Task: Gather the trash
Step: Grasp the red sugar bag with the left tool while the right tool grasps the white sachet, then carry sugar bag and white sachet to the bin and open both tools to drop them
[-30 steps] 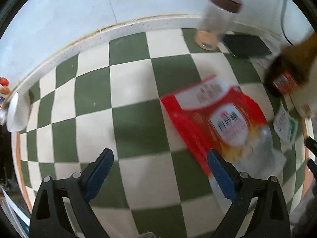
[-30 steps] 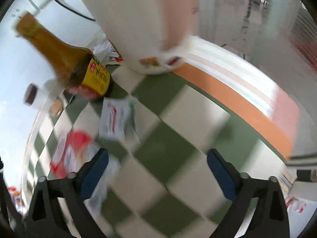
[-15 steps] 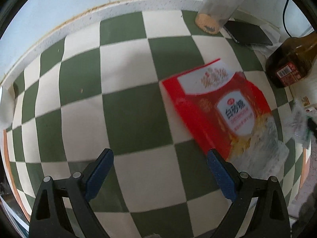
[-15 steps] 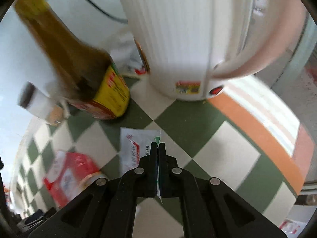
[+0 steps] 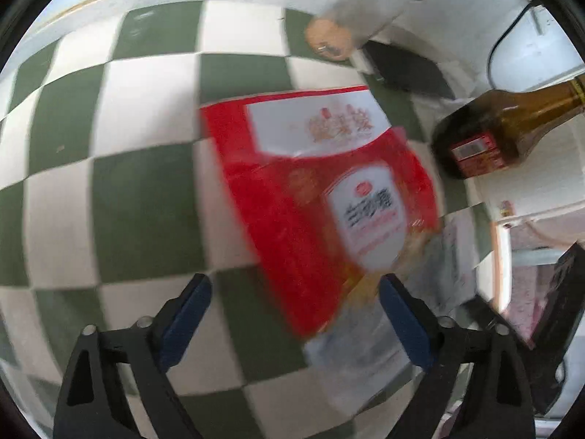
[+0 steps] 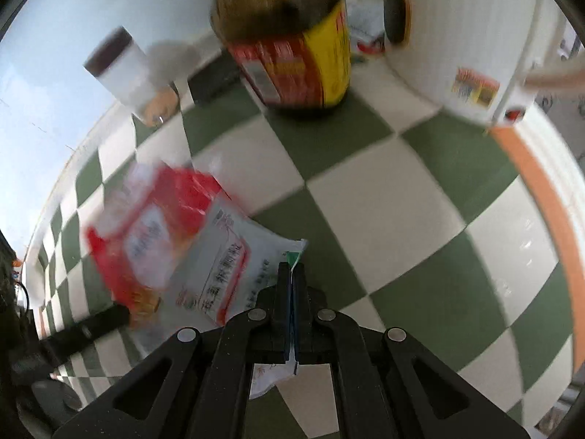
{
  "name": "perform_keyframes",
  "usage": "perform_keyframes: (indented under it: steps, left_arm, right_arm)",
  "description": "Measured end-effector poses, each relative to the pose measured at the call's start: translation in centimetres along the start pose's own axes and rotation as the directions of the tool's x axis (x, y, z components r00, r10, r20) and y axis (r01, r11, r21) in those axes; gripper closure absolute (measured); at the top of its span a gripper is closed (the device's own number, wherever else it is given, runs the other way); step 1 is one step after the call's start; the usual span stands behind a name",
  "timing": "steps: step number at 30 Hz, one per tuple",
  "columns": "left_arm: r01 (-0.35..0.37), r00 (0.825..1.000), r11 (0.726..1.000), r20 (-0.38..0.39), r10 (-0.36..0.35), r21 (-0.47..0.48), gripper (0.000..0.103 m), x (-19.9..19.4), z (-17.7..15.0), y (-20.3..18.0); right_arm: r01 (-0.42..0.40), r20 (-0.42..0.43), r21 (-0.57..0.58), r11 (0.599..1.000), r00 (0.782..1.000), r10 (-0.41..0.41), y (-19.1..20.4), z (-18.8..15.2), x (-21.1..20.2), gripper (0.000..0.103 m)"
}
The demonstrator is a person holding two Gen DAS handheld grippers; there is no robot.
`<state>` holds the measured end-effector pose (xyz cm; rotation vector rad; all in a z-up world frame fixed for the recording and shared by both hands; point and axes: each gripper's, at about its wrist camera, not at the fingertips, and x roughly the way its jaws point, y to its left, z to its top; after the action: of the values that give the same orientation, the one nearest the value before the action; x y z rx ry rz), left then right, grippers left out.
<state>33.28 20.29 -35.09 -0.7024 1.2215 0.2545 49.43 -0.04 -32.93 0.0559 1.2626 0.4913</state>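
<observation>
In the left wrist view, the left gripper [image 5: 294, 311] points down at a green and white checkered tablecloth [image 5: 146, 201]. Its jaws stand wide apart and have just been closing a little; the blue pads [image 5: 186, 314] do not press on anything. The lower corner of a red snack wrapper [image 5: 318, 201] lies between the two fingers, flat on the cloth, and the wrapper stretches from there toward 12 o'clock. At its 5 o'clock end the wrapper turns clear and crinkled. At 1 o'clock from the wrapper stands a clear jar [image 5: 351, 18] with a brown lid, and just beside it lies a flat black object [image 5: 409, 69]. At 3 o'clock from the wrapper stands a brown sauce bottle [image 5: 504, 135] with a red label.

In the right wrist view, the red wrapper [image 6: 153, 226] lies at 9 o'clock, partly under a white sachet [image 6: 234, 267] with red print. The right gripper [image 6: 291, 274] is fully closed and pinches the green-tipped edge of this sachet between its fingers. A dark finger of the other gripper [image 6: 91, 323] reaches the wrapper from 8 o'clock. At 11 o'clock stands the jar [image 6: 124, 73], at 12 o'clock the sauce bottle [image 6: 289, 36] with a yellow and red label, and at 1 o'clock a white ribbed appliance [image 6: 468, 29]. An orange border [image 6: 541, 197] runs along the cloth at 3 o'clock.
</observation>
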Motion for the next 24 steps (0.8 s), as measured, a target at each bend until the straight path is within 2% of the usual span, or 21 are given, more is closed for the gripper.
perform_keyframes:
  steps: [3,6,9,10,17,19,22,24]
  left_arm:
    - [-0.004,1.0,1.0,0.015,0.003,0.03,0.041,1.1,1.6,-1.7]
    - [-0.034,0.999,0.996,0.019,0.032,0.079,0.078,1.7,2.4,-3.6]
    - [-0.033,0.999,0.991,0.043,0.028,0.126,0.092,0.4,2.1,-4.8]
    - [-0.048,0.997,0.987,0.064,0.038,0.155,0.095,-0.3,1.9,-5.2]
    - [-0.113,0.981,0.939,0.185,0.054,0.324,0.097,-5.6,-0.2,-8.9]
    - [-0.119,0.978,0.924,0.204,0.046,0.363,0.097,-7.2,-1.5,-10.1]
    - [-0.115,0.974,0.905,0.225,0.022,0.409,0.097,-9.3,-3.5,-12.5]
    - [-0.111,0.973,0.885,0.233,0.003,0.452,0.097,-10.7,-5.5,-14.4]
  right_arm:
    - [-0.039,-0.002,0.055,0.998,0.999,0.039,-1.0,-0.3,0.0,0.103]
    - [-0.052,-0.004,0.075,0.996,0.999,0.052,-1.7,-0.4,-0.2,0.103]
    - [-0.04,-0.005,0.084,0.996,0.999,0.041,-2.3,-0.8,-1.1,0.103]
    - [-0.054,0.014,0.122,0.991,0.998,0.053,-3.4,-1.3,-2.3,0.103]
    - [-0.047,0.105,0.189,0.981,0.994,0.028,-6.2,-3.5,-7.9,0.103]
    - [-0.037,0.157,0.234,0.972,0.988,0.0,-8.4,-5.8,-11.8,0.103]
    - [-0.041,0.19,0.268,0.963,0.982,-0.011,-9.7,-7.5,-14.2,0.103]
    - [-0.03,0.236,0.323,0.946,0.97,-0.05,-12.0,-11.0,-17.9,0.103]
